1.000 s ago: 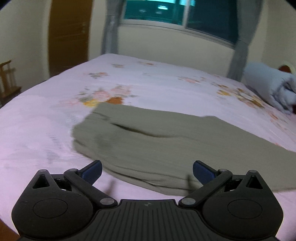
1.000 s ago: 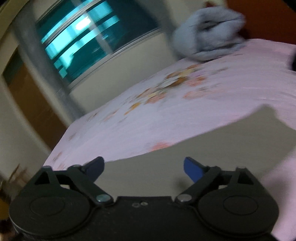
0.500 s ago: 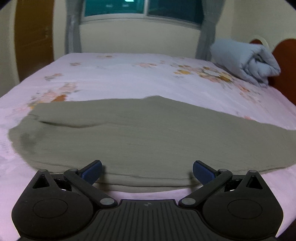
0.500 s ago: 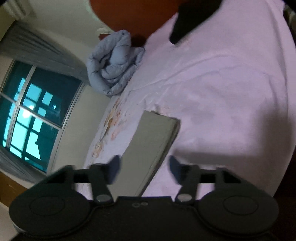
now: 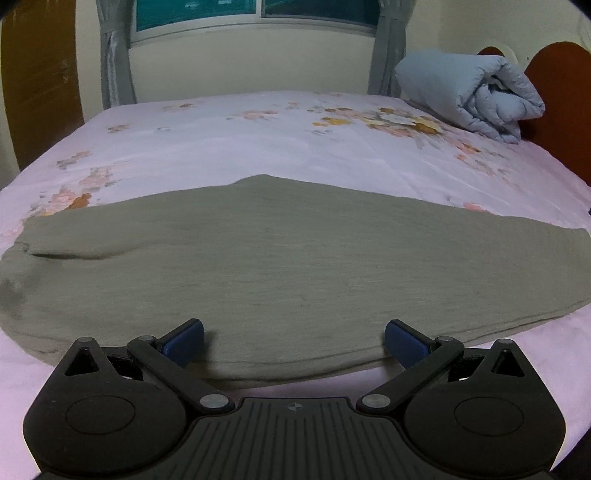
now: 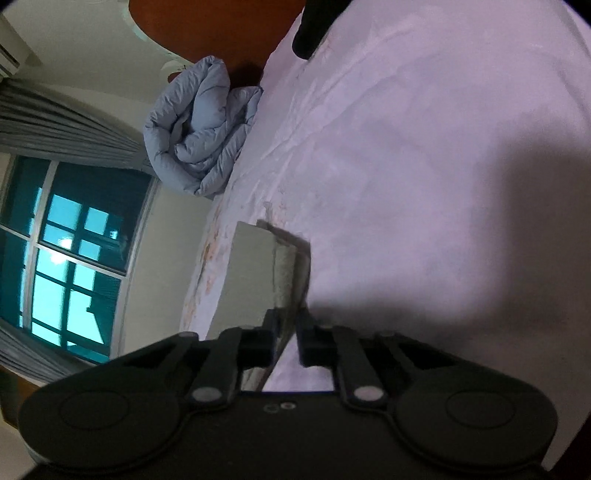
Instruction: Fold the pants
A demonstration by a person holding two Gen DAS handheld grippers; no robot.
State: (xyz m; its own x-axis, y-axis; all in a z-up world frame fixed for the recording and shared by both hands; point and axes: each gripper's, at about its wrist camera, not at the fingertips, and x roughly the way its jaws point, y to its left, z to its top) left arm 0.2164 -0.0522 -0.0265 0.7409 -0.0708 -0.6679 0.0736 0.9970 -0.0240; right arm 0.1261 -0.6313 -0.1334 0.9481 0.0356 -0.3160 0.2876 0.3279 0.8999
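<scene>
Olive-green pants (image 5: 280, 258) lie flat and lengthwise across a pink floral bed sheet (image 5: 258, 140). My left gripper (image 5: 293, 338) hovers over the pants' near long edge. It is open wide, and its blue pads (image 5: 184, 338) hold nothing. The right wrist view is rolled onto its side and looks along the bed. There my right gripper (image 6: 286, 325) is shut on the near edge of the pants (image 6: 251, 273) at their leg end. A thin layer of fabric is pinched between the dark fingers (image 6: 310, 343).
A rolled light-blue duvet (image 5: 472, 96) sits at the far right by the reddish headboard (image 5: 561, 92). It also shows in the right wrist view as the duvet (image 6: 199, 129). A dark object (image 6: 314, 22) lies on the sheet near the headboard. Window and curtains (image 5: 258, 11) stand behind the bed.
The left view has slid rightward along the pants. The right gripper has rolled onto its side, dropped to the sheet, and its jaws went from wide open to shut on the pants' end.
</scene>
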